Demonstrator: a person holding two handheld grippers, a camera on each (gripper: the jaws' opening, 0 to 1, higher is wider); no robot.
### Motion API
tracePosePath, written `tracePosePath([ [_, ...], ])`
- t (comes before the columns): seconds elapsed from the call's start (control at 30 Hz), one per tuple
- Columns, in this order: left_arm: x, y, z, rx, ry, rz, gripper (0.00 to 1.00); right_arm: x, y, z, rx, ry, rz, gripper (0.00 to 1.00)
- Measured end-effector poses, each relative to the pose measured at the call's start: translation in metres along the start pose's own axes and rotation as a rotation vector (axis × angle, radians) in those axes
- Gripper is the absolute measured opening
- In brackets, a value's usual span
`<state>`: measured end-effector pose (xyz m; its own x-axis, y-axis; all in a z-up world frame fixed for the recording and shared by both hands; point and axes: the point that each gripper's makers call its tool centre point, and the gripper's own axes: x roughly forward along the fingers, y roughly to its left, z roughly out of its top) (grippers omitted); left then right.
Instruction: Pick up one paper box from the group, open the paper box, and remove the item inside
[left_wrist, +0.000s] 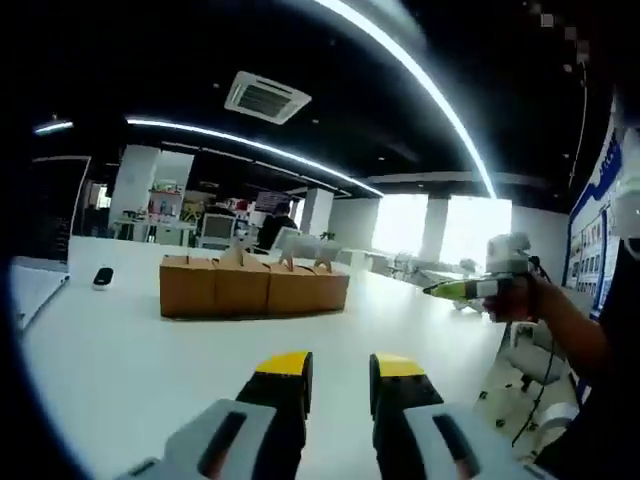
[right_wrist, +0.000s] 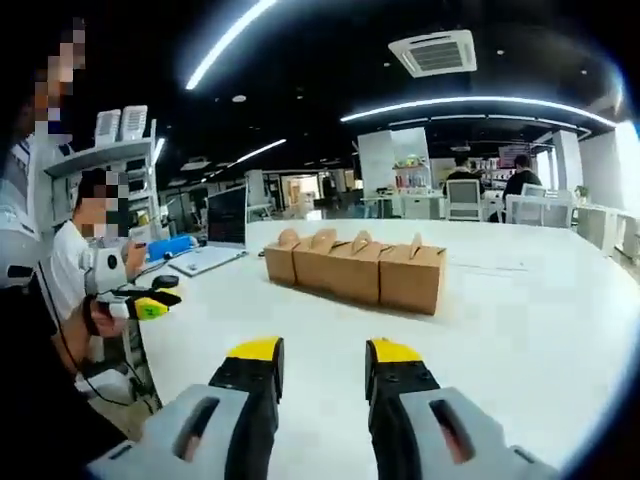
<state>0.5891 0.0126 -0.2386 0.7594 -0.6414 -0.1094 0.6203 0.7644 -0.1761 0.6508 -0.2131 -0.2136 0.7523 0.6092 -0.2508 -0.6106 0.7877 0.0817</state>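
A row of several brown paper boxes (left_wrist: 252, 286) with folded handle tops stands on the white table (left_wrist: 150, 370), ahead of both grippers and apart from them. In the left gripper view my left gripper (left_wrist: 340, 368) is low over the table's near part, its yellow-tipped jaws open with nothing between them. The right gripper (left_wrist: 462, 288) comes in from the right, held in a hand off the table's edge. In the right gripper view the same boxes (right_wrist: 356, 268) sit mid-table, and my right gripper (right_wrist: 324, 356) is open and empty. The left gripper (right_wrist: 140, 305) shows at the left.
A computer mouse (left_wrist: 102, 277) lies left of the boxes, and an open laptop (right_wrist: 220, 238) sits at the table's far side. A person (right_wrist: 75, 265) sits by the table's left edge. Desks, chairs and people stand in the background.
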Motion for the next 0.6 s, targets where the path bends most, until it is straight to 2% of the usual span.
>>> tracePosePath([
  [0.07, 0.000, -0.002, -0.002, 0.025, 0.011, -0.010, 0.25, 0.005, -0.002, 0.002, -0.005, 0.005, -0.001, 0.33],
  [0.2, -0.004, 0.000, 0.001, 0.013, -0.012, -0.017, 0.25, 0.020, -0.014, 0.010, -0.023, 0.008, -0.021, 0.32],
  [0.3, -0.008, -0.001, 0.000, 0.094, -0.006, -0.022, 0.25, 0.038, -0.018, 0.022, -0.077, 0.015, -0.013, 0.32],
  [0.37, -0.011, -0.002, -0.003, 0.089, -0.002, -0.030, 0.25, 0.054, -0.022, 0.035, -0.105, 0.012, -0.013, 0.31],
  [0.47, -0.015, 0.003, -0.005, 0.035, 0.001, -0.034, 0.25, 0.073, -0.031, 0.052, -0.120, -0.008, -0.033, 0.31],
  [0.6, -0.021, 0.015, -0.003, 0.011, -0.023, -0.004, 0.25, 0.099, -0.043, 0.068, -0.128, -0.011, -0.060, 0.32],
])
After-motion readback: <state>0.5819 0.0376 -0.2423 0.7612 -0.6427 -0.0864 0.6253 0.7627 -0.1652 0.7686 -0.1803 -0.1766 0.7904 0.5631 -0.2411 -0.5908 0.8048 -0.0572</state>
